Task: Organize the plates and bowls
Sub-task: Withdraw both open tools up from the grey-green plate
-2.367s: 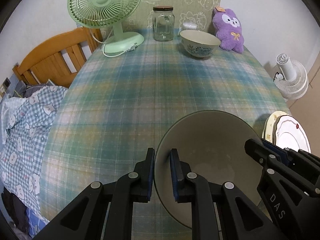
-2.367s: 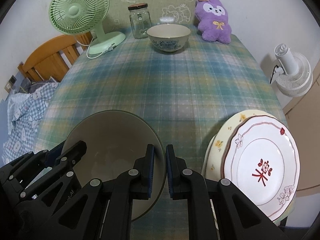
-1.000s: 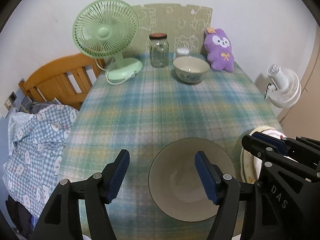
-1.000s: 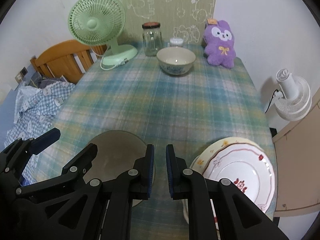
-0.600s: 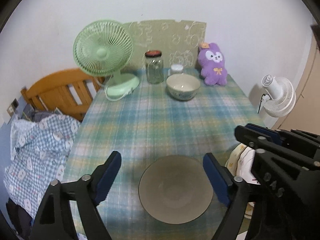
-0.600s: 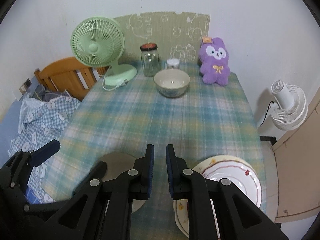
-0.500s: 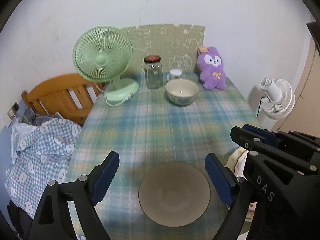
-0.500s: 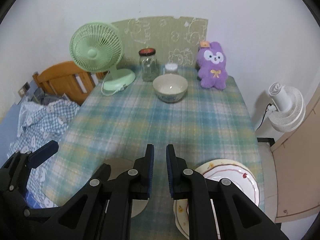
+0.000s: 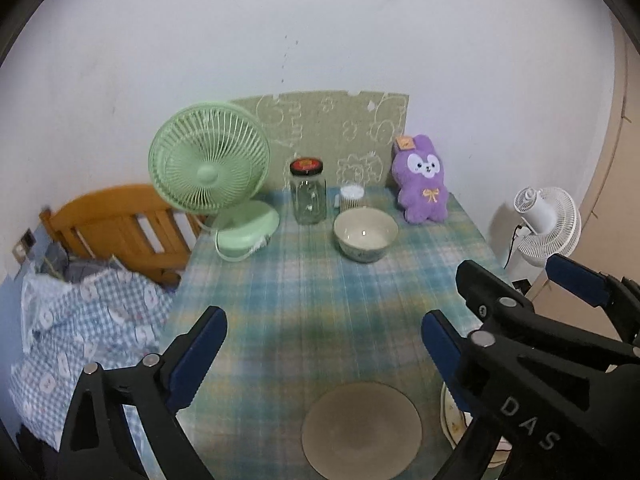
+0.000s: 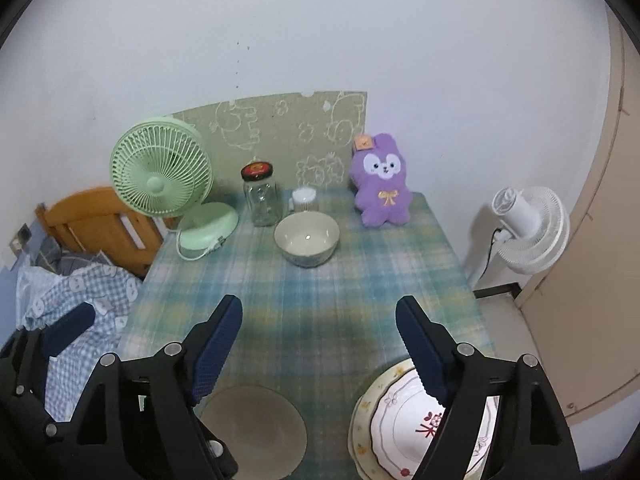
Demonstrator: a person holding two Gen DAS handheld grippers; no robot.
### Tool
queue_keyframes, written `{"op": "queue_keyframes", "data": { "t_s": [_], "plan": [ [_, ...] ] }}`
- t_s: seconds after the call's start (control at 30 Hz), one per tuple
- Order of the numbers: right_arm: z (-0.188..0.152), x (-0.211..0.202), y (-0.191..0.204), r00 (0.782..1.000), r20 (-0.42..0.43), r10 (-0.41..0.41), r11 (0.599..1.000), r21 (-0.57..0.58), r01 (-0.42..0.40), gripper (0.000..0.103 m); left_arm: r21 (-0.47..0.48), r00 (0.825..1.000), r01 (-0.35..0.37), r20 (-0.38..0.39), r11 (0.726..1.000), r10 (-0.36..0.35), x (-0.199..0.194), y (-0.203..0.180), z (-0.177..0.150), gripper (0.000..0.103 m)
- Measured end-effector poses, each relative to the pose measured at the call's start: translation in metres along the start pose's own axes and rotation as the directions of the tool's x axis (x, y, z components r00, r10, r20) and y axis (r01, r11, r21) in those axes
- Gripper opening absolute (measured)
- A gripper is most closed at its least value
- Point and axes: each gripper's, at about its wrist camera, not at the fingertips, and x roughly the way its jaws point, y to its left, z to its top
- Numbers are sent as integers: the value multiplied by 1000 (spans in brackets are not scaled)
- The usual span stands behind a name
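Both grippers have lifted well clear of the table (image 9: 304, 300) since the earlier shots, so I see far more of the room now, and the grey bowl (image 9: 361, 424) they were pinching sits on its own near the front edge. Next biggest thing: the stack of plates (image 10: 400, 412) just to its right, apart from it. My left gripper (image 9: 324, 356) has just been opening and is spread wide with nothing between the jaws; my right gripper (image 10: 319, 344) has just been opening too and holds nothing. Far end has the cream bowl (image 10: 307, 239), near the jar (image 10: 262, 196). I reckon the grey bowl is placed, and the cream one is probably next to collect.
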Motion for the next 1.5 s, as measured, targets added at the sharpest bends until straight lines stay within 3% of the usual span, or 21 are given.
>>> {"op": "queue_keyframes", "data": {
  "t_s": [0.33, 0.63, 0.73, 0.97, 1.2, 1.33, 1.5],
  "plan": [
    [25, -8, 8, 995, 64, -80, 996, 34, 78, 95, 13, 997, 62, 37, 998, -62, 2, 6, 26, 103],
    [39, 4, 1, 996, 62, -69, 997, 23, 68, 98, 0, 996, 86, 32, 996, -86, 14, -2, 38, 103],
    [42, 11, -3, 998, 57, -27, 1000, 16, 26, 98, -5, 996, 87, 34, 996, -87, 20, -7, 41, 103],
    [54, 42, -15, 999, 18, 38, 999, -32, -37, 98, -14, 998, 64, 12, 998, -64, 43, -24, 50, 103],
    [64, 78, -31, 998, 13, 53, 997, -56, -53, 98, -31, 1000, -5, 0, 1000, 5, 74, -42, 57, 102],
    [70, 102, -39, 998, 0, 56, 994, -93, -56, 98, -76, 999, -32, -23, 997, 31, 94, -46, 58, 95],
    [75, 125, -48, 997, -16, 80, 992, -95, -81, 98, -85, 998, -53, -29, 995, 51, 115, -54, 64, 95]
  ]
}}
